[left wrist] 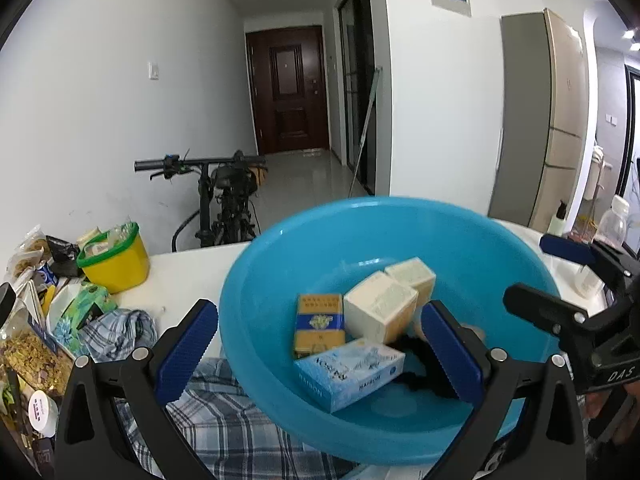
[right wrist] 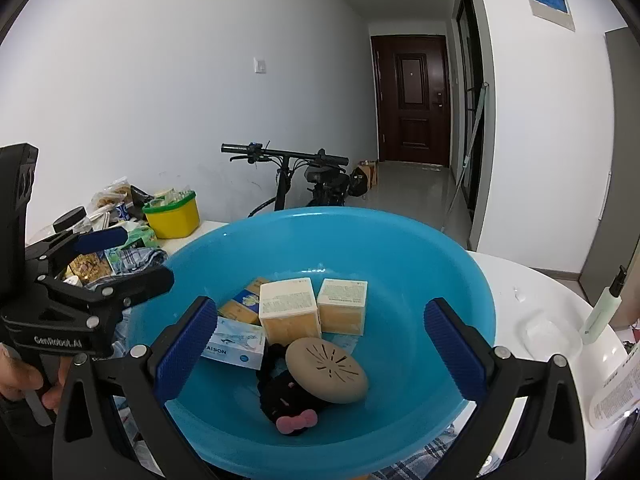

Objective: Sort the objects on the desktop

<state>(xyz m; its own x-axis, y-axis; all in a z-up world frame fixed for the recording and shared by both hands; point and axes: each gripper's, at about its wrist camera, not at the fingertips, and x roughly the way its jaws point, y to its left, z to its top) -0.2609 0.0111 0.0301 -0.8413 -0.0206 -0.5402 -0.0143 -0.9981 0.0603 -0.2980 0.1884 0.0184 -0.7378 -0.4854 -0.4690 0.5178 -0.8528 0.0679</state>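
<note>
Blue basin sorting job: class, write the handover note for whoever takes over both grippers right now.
Left gripper: open, empty, at the near edge of the blue basin.
Right gripper: open, empty, over the basin.
In the basin: two cream boxes, a yellow-and-blue pack, a light-blue box, a tan vented disc, a black plush item with a pink bow.
Left: clutter by the yellow tub and the plaid cloth remain on the table.

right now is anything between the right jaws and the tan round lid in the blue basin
Nothing visible blocks it. The right gripper stands open over the blue basin, and the tan round lid lies uncovered on top of the black plush toy, boxes behind it.
</note>
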